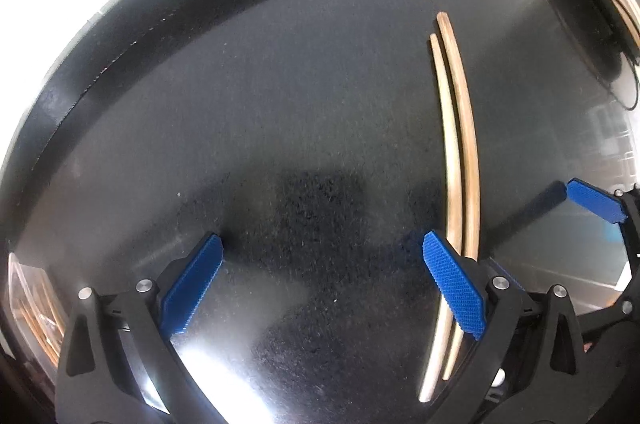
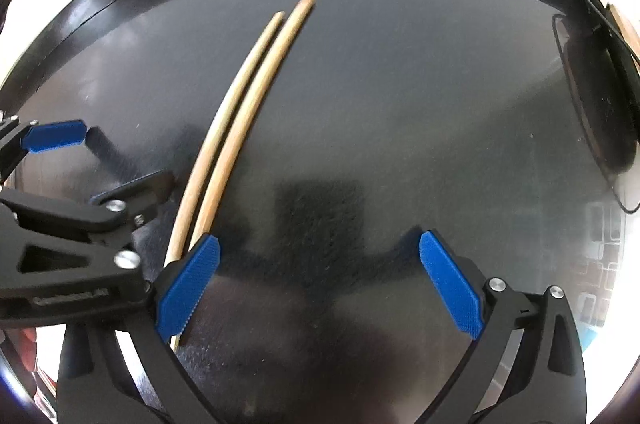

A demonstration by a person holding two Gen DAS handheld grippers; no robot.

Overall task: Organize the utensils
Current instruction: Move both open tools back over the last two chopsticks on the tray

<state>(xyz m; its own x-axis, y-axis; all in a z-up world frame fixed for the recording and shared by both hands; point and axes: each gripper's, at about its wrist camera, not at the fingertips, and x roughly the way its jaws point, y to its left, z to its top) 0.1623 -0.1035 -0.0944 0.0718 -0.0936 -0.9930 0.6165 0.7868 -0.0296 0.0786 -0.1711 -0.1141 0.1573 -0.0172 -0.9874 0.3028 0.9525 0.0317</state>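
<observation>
Two pale wooden chopsticks [image 1: 460, 144] lie side by side on the dark glossy table [image 1: 280, 104], tips pointing away. My left gripper [image 1: 320, 284] is open and holds nothing; the sticks pass just outside its right finger. In the right wrist view the same chopsticks [image 2: 236, 112] run past the outer side of the left finger of my right gripper [image 2: 320, 288], which is open with only bare table between its blue pads. The left gripper's fingers [image 2: 56, 136] show at that view's left edge, and the right gripper's blue pad [image 1: 592, 200] shows at the left view's right edge.
The table [image 2: 400, 84] has a raised dark rim along the back. A dark round object with a thin cable [image 2: 600, 112] sits at the far right. A clear container with wooden sticks [image 1: 36, 308] is at the left view's lower left edge.
</observation>
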